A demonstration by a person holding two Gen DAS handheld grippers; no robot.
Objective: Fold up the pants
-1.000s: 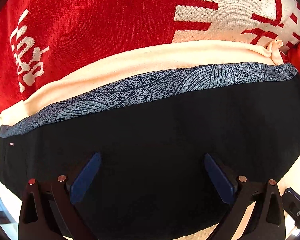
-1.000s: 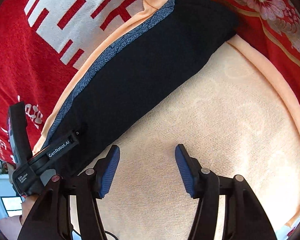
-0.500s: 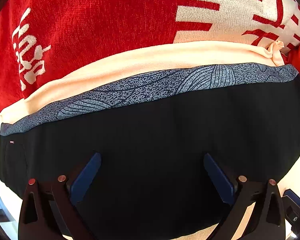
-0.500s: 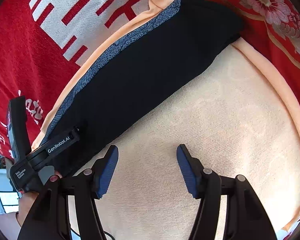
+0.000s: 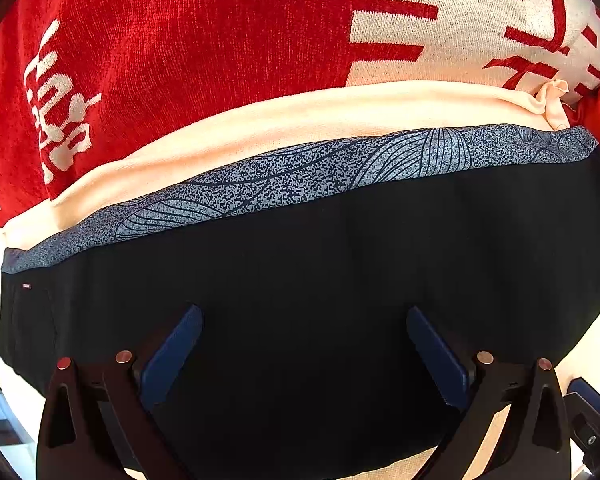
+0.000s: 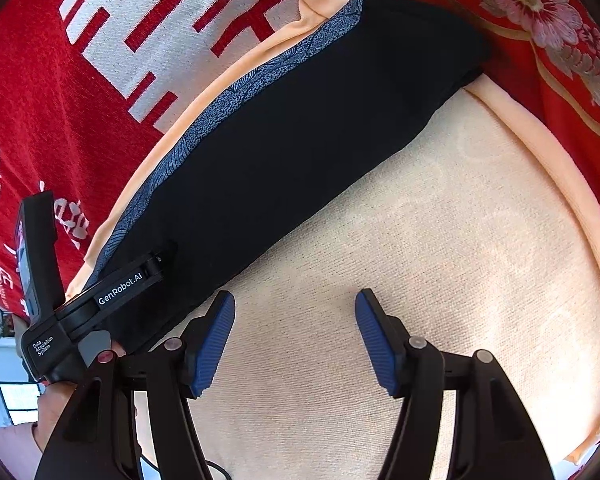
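Note:
The black pants (image 5: 340, 280) lie folded in a long band with a blue-grey patterned strip (image 5: 300, 180) along the far edge. They also show in the right wrist view (image 6: 300, 140), running from lower left to upper right. My left gripper (image 5: 304, 352) is open and empty, hovering just over the black cloth. My right gripper (image 6: 294, 340) is open and empty over the cream mat (image 6: 440, 260), beside the pants' near edge. The left gripper's body (image 6: 100, 300) shows at the lower left of the right wrist view.
The cream mat (image 5: 260, 128) lies under the pants on a red blanket with white lettering (image 5: 160, 40). In the right wrist view the red blanket (image 6: 80, 100) lies at left and a red floral cloth (image 6: 540, 20) at the upper right.
Both grippers have drifted slightly; the right one has pulled back a little from the pants. Both stay open and the pants have not moved.

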